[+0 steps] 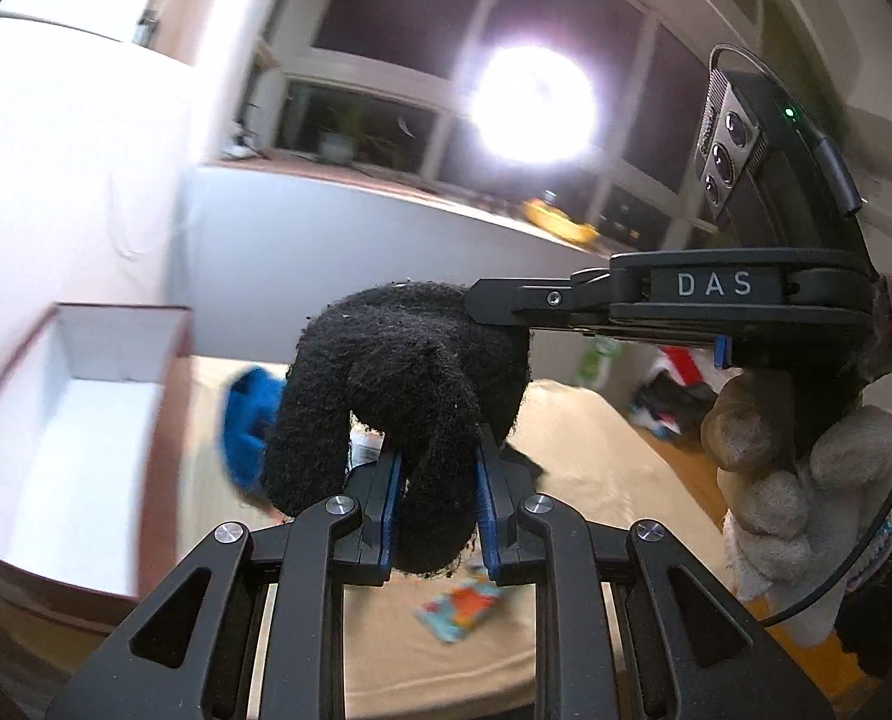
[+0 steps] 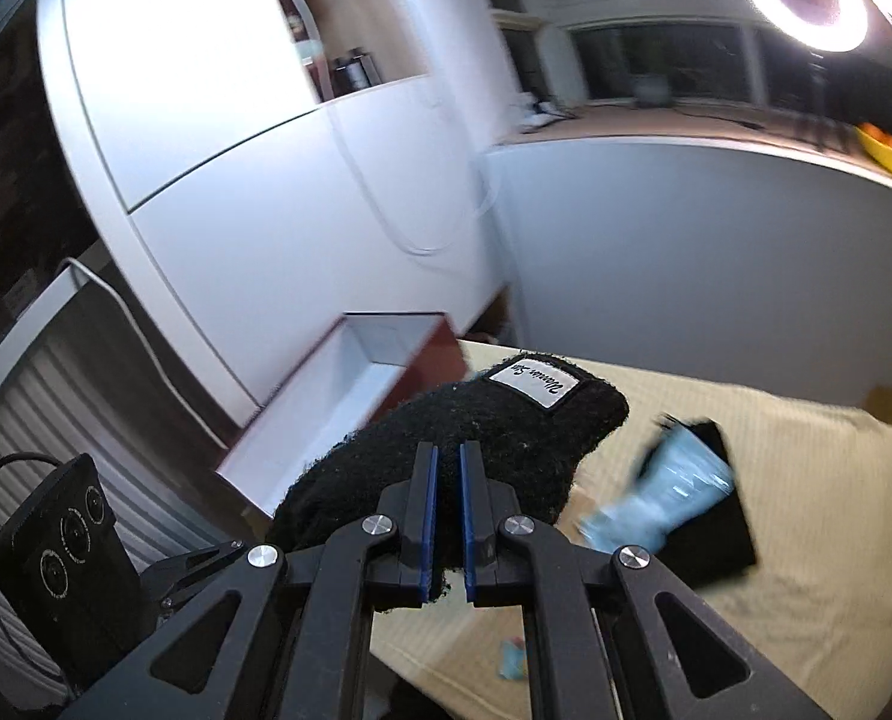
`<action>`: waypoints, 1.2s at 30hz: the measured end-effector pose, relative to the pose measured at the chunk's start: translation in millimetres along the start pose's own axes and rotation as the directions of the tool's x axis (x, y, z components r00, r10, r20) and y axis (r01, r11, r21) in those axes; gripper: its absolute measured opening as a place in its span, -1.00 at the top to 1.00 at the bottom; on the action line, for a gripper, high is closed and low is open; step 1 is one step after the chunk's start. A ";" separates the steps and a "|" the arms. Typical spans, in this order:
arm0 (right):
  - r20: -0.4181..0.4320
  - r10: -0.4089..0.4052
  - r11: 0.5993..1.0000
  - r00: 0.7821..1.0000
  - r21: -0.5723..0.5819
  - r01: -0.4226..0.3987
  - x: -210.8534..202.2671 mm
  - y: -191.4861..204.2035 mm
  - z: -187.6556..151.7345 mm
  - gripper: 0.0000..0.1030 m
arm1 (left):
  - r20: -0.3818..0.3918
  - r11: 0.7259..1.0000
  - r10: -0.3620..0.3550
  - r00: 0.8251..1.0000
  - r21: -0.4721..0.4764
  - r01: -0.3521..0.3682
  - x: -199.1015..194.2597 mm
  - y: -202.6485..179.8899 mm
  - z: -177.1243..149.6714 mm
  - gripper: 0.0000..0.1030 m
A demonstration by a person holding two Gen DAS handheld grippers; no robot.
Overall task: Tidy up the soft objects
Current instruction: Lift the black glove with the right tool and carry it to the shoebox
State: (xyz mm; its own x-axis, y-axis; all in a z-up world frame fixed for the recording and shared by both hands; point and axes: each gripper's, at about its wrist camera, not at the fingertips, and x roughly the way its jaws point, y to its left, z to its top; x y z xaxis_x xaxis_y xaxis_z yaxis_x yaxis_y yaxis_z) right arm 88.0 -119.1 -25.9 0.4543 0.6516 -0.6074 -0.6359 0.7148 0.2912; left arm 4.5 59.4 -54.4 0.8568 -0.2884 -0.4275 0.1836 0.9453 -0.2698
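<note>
Both grippers pinch one black fuzzy glove held in the air over the beige-covered table. The left gripper [image 1: 434,480] clamps its folded body [image 1: 404,396]; the right gripper [image 2: 448,516], jaws nearly together, apparently nips the cuff. Carry both together toward the open white-lined box [image 2: 350,396] beyond the glove, and release over it.

Each fisheye camera sits just behind its claw, looking forward along the fingers from close range. Both views share the black fuzzy glove [image 1: 398,420] [image 2: 476,450], the open box [image 1: 86,420] [image 2: 350,396] and the beige table [image 1: 596,438] [image 2: 806,540] beyond it.
</note>
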 end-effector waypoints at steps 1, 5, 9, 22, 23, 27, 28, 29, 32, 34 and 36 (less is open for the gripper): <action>-0.005 0.014 1.000 1.000 -0.011 -0.014 8.2 8.0 6.1 0.87 | 0.010 1.000 0.020 1.000 -0.006 -0.020 -4.4 9.2 1.8 0.63; -0.024 0.051 0.996 0.998 -0.068 -0.053 42.5 41.7 26.0 0.87 | 0.029 0.995 0.097 0.995 -0.036 -0.095 -15.9 44.5 5.5 0.63; -0.054 0.072 0.990 0.996 -0.117 -0.078 79.3 74.0 37.6 0.87 | 0.032 0.985 0.165 0.986 -0.059 -0.163 -24.4 76.4 3.0 0.63; -0.174 0.079 0.972 0.982 -0.203 -0.114 183.8 138.1 39.3 0.87 | -0.030 0.940 0.307 0.951 -0.146 -0.308 -25.7 149.3 -16.1 0.63; -0.184 0.075 0.972 0.980 -0.205 -0.113 191.1 139.1 38.0 0.87 | -0.040 0.937 0.313 0.949 -0.150 -0.315 -24.7 152.5 -18.4 0.63; -0.218 0.063 0.972 0.974 -0.206 -0.109 213.1 143.9 32.0 0.87 | -0.076 0.928 0.328 0.941 -0.158 -0.337 -16.6 162.2 -21.4 0.63; -0.223 0.057 0.972 0.973 -0.210 -0.106 217.2 144.6 30.3 0.87 | -0.081 0.927 0.332 0.940 -0.156 -0.341 -16.1 163.4 -23.6 0.63; -0.227 0.052 0.972 0.972 -0.214 -0.102 220.2 145.3 28.5 0.87 | -0.086 0.924 0.338 0.937 -0.158 -0.347 -15.4 164.5 -25.3 0.62; -0.235 0.039 0.970 0.971 -0.224 -0.093 227.2 148.1 26.1 0.85 | -0.096 0.915 0.355 0.930 -0.165 -0.367 -15.7 168.4 -26.3 0.51; -0.242 0.032 0.968 0.970 -0.233 -0.090 230.6 148.6 25.9 0.77 | -0.102 0.910 0.366 0.925 -0.170 -0.379 -11.8 172.7 -24.4 0.32; -0.241 0.023 0.967 0.970 -0.242 -0.084 230.0 149.2 25.6 0.25 | -0.100 0.902 0.379 0.920 -0.180 -0.391 -14.8 174.3 -24.9 -0.19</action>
State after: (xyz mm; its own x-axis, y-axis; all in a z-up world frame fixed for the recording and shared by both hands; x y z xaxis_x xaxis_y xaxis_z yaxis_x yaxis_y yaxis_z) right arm 113.6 144.0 -103.2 0.2755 0.5878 -0.7607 -0.8038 0.5748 0.1530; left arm 11.8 224.7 -116.5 0.8095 0.0774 -0.5820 -0.2564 0.9384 -0.2318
